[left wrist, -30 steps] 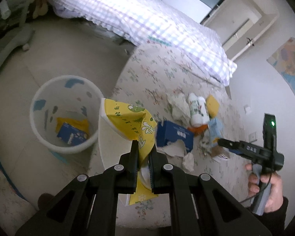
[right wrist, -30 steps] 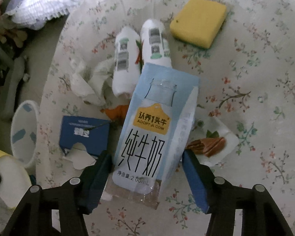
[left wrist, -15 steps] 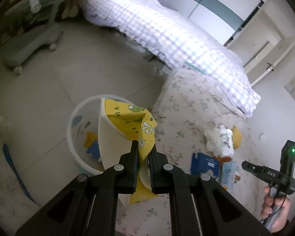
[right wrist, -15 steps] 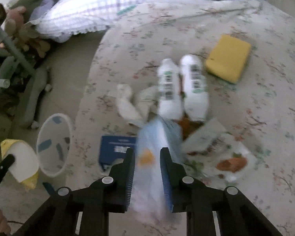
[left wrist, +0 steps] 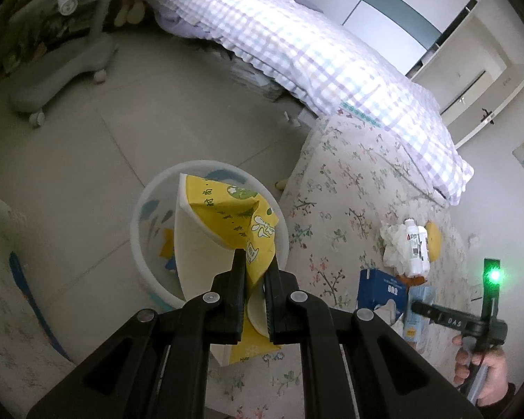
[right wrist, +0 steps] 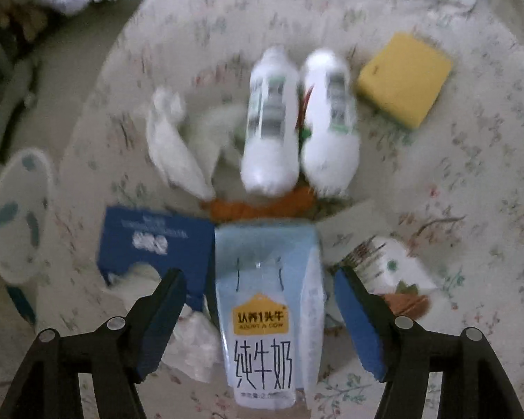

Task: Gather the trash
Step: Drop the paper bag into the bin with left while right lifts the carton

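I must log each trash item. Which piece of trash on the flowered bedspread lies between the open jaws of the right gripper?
The pale blue milk carton with the yellow label; the two white plastic bottles and the dark blue tissue box lie beyond the jaws.

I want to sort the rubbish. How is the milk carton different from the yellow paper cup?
The milk carton is pale blue and boxy; the yellow paper cup is yellow and crumpled. The carton lies on the flowery bedspread between open jaws; the cup is pinched in the left hand-held gripper over the bin. Both are printed drink containers.
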Motion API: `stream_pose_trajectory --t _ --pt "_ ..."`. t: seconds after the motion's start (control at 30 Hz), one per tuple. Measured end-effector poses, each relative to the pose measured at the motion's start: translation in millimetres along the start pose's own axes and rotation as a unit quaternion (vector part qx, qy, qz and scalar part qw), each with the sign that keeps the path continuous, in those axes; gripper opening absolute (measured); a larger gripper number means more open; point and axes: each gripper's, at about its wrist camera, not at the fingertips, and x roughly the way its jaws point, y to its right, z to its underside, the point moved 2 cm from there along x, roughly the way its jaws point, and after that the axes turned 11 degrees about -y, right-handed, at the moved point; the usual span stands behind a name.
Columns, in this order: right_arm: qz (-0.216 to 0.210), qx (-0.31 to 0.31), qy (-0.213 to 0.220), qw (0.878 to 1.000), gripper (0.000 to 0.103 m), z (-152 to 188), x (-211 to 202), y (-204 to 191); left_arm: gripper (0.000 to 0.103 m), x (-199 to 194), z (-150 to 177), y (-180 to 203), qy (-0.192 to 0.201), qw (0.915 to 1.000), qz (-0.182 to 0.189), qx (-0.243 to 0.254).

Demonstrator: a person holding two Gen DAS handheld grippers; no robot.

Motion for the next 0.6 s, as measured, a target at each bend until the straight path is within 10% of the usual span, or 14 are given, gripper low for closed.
stream_pose_trajectory --t 0.2,0.37,0.5,0.6 --pt "-0.016 0.002 -0.019 1.0 0.059 1.2 11.0 7.5 0.01 0.2 -7.3 -9.7 0.01 0.9999 0.003 -0.012" --pt "-0.02 -0.011 0.049 0.999 0.059 8.8 -28.6 1.6 0.012 2.5 -12.5 -16.6 0.02 0.9996 -0.005 -0.017" --pt "-0.049 -0.014 0.084 0.995 0.059 8.8 -46.5 -12.5 0.073 2.7 -9.3 -23.8 0.018 0.9984 -0.046 -0.029" --pt "-0.068 -0.022 0.1 0.992 0.059 5.7 -54.4 -29.5 0.079 -1.3 -5.3 -27.3 0.026 0.9962 -0.082 -0.018"
